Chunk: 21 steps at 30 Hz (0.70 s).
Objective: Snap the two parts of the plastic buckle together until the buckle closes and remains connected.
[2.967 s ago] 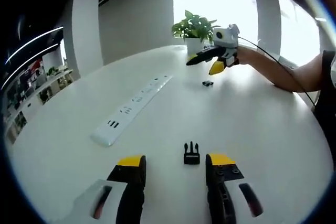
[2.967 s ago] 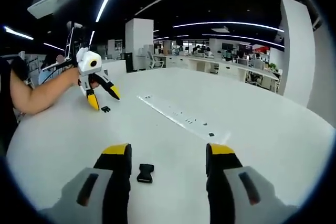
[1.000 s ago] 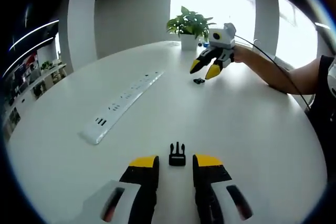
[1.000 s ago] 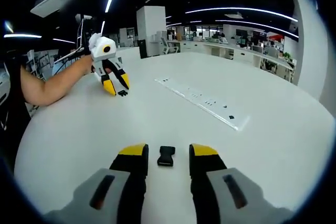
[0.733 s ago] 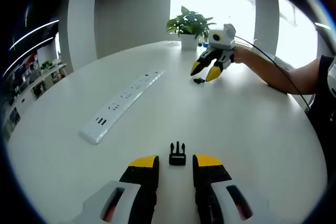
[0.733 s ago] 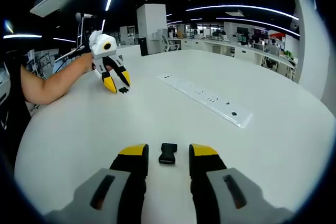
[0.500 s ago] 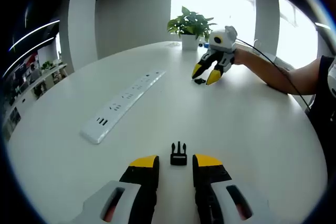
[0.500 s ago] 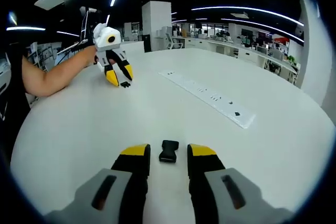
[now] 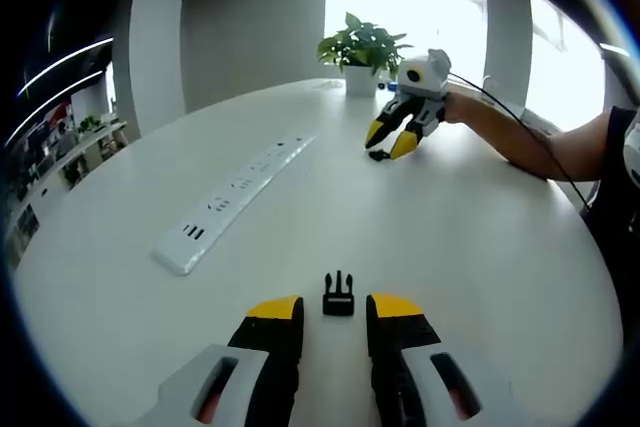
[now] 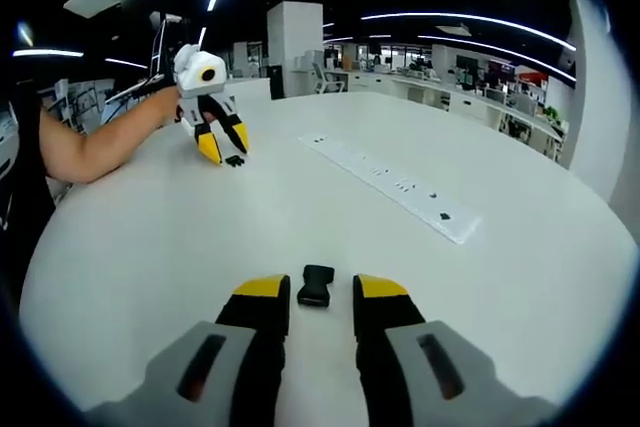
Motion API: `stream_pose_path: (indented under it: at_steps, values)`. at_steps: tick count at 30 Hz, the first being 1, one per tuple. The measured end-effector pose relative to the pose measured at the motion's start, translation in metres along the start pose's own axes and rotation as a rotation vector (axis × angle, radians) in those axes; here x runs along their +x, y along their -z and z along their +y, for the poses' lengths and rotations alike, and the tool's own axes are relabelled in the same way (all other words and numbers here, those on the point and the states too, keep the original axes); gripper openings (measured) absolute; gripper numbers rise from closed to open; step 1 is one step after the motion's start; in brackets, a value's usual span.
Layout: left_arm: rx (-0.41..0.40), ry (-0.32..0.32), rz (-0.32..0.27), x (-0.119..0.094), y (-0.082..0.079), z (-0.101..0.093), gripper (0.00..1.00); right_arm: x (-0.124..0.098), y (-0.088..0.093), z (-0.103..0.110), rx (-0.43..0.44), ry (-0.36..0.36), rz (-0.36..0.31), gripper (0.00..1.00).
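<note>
A black pronged buckle part (image 9: 338, 297) lies on the white round table (image 9: 480, 247), just between the yellow fingertips of my left gripper (image 9: 335, 309), which stands open around it without touching. The black socket part (image 10: 316, 287) lies likewise between the tips of my open right gripper (image 10: 320, 292). Across the table in the left gripper view, the right gripper (image 9: 389, 142) hovers over the socket part (image 9: 377, 155). Far off in the right gripper view, the left gripper (image 10: 225, 147) stands over the pronged part (image 10: 235, 160).
A long white power strip (image 9: 235, 192) (image 10: 395, 187) lies across the table between the two parts. A potted plant (image 9: 362, 52) stands at the far edge. The person's arm (image 9: 520, 142) (image 10: 90, 152) reaches in from the side. Office desks fill the background.
Both grippers have come down close to their buckle parts and their jaws have narrowed around them. In the last second the right jaws closed in slightly more.
</note>
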<state>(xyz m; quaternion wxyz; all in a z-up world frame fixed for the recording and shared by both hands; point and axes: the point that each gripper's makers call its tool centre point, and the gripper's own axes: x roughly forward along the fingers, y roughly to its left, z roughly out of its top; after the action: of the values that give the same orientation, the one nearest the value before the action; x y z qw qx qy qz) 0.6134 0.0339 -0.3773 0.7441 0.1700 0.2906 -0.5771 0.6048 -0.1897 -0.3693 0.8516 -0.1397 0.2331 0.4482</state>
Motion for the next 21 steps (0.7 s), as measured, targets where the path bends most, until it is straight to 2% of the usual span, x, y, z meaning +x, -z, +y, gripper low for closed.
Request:
stream_pose_path:
  at_steps: [21]
  values:
    - [0.011, -0.023, 0.015, 0.0005, 0.0031, 0.0035, 0.22, -0.0023, 0.0052, -0.0023, -0.011, 0.009, 0.031, 0.19]
